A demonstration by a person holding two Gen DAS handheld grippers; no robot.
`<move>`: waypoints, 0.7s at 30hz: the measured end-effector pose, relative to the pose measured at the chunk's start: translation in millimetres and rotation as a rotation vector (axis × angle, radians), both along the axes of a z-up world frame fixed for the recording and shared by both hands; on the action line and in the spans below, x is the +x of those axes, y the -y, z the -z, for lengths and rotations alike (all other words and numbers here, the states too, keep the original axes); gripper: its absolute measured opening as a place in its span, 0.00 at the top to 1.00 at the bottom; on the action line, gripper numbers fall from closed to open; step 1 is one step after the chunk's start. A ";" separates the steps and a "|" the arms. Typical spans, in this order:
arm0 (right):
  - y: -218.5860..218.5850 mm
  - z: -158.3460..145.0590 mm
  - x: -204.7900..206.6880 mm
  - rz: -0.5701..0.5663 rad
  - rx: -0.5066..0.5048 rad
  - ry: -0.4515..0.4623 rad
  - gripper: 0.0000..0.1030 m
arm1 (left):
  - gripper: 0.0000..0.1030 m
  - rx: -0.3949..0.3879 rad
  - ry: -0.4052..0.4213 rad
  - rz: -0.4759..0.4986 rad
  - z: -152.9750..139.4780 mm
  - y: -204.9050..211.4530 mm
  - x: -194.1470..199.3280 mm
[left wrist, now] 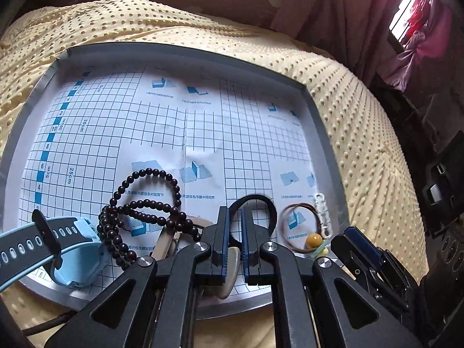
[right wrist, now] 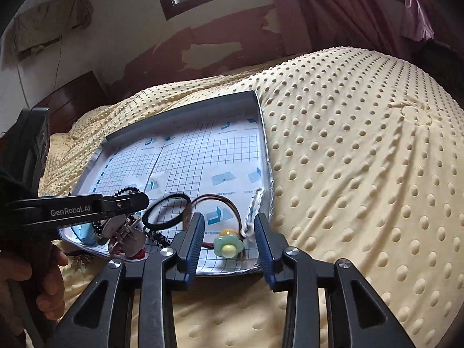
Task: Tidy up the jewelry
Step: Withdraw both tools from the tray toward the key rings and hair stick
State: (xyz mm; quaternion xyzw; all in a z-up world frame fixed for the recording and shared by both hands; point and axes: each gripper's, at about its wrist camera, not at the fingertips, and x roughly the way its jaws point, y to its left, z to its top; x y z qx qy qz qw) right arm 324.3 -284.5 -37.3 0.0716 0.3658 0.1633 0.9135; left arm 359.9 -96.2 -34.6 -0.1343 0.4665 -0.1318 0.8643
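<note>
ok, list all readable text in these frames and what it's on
"GenRobot.AI": on the side of the left hand-held gripper.
"30cm", "25cm", "5cm": on the grid sheet lining the tray.
"2", "10", "8", "6", "4": beside that sheet's blue scale strip.
Small Chinese captions under the sheet's diagrams: too small and blurred to quote reliably.

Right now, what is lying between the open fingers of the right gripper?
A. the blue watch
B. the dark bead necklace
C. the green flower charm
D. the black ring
C: in the right wrist view the green flower charm lies in the tray, between the spread fingers of the right gripper.
</note>
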 end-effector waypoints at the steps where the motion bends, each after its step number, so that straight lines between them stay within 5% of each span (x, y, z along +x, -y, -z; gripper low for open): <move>1: 2.3 -3.3 -1.2 0.007 -0.003 0.007 0.65 | 0.87 -0.006 0.013 0.001 -2.2 -0.8 -2.0; 5: 9.2 -17.4 -7.0 0.027 -0.006 0.047 0.52 | 0.52 -0.030 0.105 -0.010 -18.0 -5.4 -17.3; 11: 14.1 -47.9 -28.7 -0.003 0.033 0.118 0.22 | 0.23 -0.048 0.278 -0.069 -50.4 -20.1 -52.7; 15: 15.2 -70.7 -59.0 -0.046 0.050 0.192 0.02 | 0.12 -0.085 0.421 -0.152 -72.9 -38.6 -85.7; 17: 14.5 -79.7 -77.9 -0.068 0.047 0.230 0.00 | 0.03 -0.107 0.464 -0.173 -80.9 -44.5 -100.5; 21: 12.3 -90.3 -108.6 -0.070 0.031 0.278 0.00 | 0.03 -0.105 0.520 -0.186 -94.5 -55.3 -134.3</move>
